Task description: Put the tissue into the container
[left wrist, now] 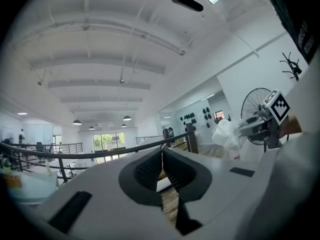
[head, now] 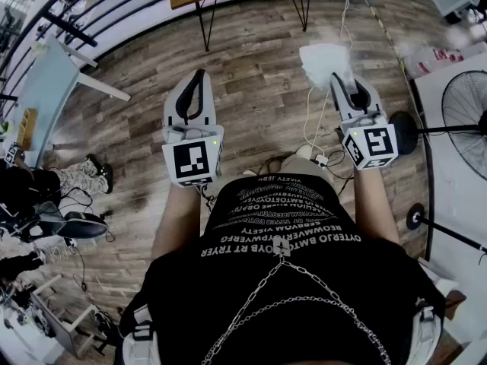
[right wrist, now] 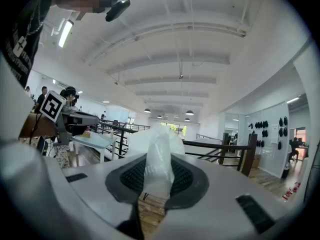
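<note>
Ribbed pads (right wrist: 131, 178) of right hand-held gripper (right wrist: 159, 183) on crumpled white tissue (right wrist: 156, 145)

White tissue (head: 323, 61), pale grey right gripper (head: 340, 82), brown wood-grain floor (head: 259, 74).

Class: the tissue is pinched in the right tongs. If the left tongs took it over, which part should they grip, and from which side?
Probably the loose bunched end of the tissue that sticks out beyond the right tongs. The left tongs, shut and empty, would come from the left, since the pinched end is covered.
</note>
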A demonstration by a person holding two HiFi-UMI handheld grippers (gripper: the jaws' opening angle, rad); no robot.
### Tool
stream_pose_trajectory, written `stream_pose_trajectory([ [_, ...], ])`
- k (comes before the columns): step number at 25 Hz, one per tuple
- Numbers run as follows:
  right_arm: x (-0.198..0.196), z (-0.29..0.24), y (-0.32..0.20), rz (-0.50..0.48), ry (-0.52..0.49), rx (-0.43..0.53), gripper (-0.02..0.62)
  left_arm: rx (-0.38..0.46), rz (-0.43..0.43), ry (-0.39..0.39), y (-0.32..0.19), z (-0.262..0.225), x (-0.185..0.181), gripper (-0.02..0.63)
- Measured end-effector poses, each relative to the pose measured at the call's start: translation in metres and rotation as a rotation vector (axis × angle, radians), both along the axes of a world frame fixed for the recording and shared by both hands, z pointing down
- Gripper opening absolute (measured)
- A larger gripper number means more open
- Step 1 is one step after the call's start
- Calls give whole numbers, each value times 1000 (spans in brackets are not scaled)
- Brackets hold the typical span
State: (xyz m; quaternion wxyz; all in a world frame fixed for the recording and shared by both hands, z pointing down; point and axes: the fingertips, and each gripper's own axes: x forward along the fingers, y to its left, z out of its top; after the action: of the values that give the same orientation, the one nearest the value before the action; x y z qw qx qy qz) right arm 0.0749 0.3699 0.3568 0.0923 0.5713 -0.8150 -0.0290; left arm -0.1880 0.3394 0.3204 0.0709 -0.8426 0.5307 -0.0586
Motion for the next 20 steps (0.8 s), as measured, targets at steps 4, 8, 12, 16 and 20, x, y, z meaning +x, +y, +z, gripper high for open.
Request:
stream_pose_trajectory([
  [4,-11,4,10,0,6,-11,87,-17,24,3,10,8,-6,31],
  [8,-16,3,21,-5,3,-3,89,-49,33,7,11,22,-11,31],
  [12,0,6,16,5,-24,-6,89,-86,31,18,1,37,-8,31],
  [16,22,13,-4,22,-46,-18,87,-96,21,-4,-23,45,1,31],
  [20,44,30,-34,28,-57,-47,87,-81,5,-25,-54,50,16,31],
])
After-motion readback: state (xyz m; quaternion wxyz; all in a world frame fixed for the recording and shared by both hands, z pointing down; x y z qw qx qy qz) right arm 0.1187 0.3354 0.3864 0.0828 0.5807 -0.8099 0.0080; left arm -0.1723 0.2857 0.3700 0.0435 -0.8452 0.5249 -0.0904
